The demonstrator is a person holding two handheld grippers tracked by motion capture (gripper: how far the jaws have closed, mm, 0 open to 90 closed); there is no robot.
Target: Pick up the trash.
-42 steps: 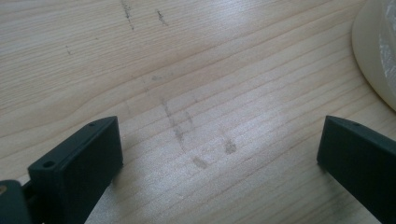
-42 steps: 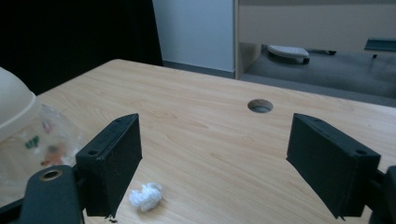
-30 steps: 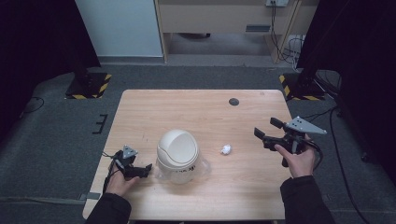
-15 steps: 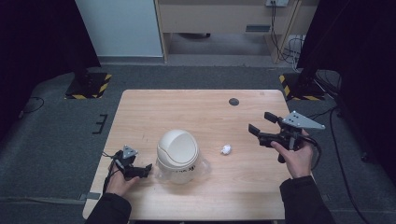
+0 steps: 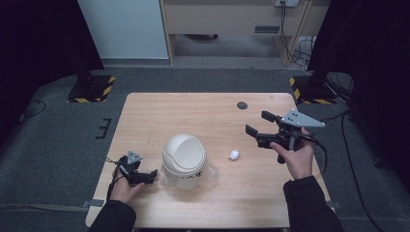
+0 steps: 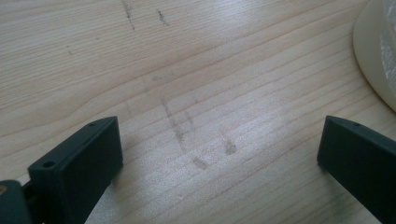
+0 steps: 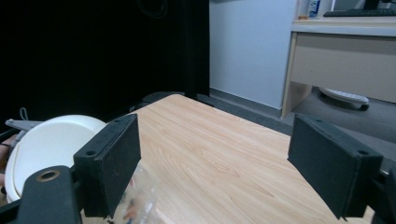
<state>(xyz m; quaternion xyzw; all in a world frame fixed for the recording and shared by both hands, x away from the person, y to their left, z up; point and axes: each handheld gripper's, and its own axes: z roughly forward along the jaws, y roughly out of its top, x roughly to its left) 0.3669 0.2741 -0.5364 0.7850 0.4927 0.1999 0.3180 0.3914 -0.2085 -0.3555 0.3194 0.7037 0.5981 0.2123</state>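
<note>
A cream dome-lidded bin (image 5: 183,157) stands on the wooden table (image 5: 193,121), near the front. A small crumpled white wad (image 5: 234,155) lies just right of it. My left gripper (image 5: 147,177) rests low on the table left of the bin, open, with bare wood between its jaws; the bin's edge (image 6: 376,60) shows at the right of the left gripper view. My right gripper (image 5: 258,126) is held above the table, right of the wad, open and empty, pointing left. In the right gripper view the bin (image 7: 51,144) sits behind the left jaw.
A dark round spot (image 5: 242,105) marks the table's far side. Striped floor stands (image 5: 92,89) sit off both far corners, with cables (image 5: 297,46) on the grey floor beyond. A cabinet (image 5: 227,19) stands behind the table.
My right gripper has moved left and slightly away from me, toward the wad. The left gripper and the bin have stayed put.
</note>
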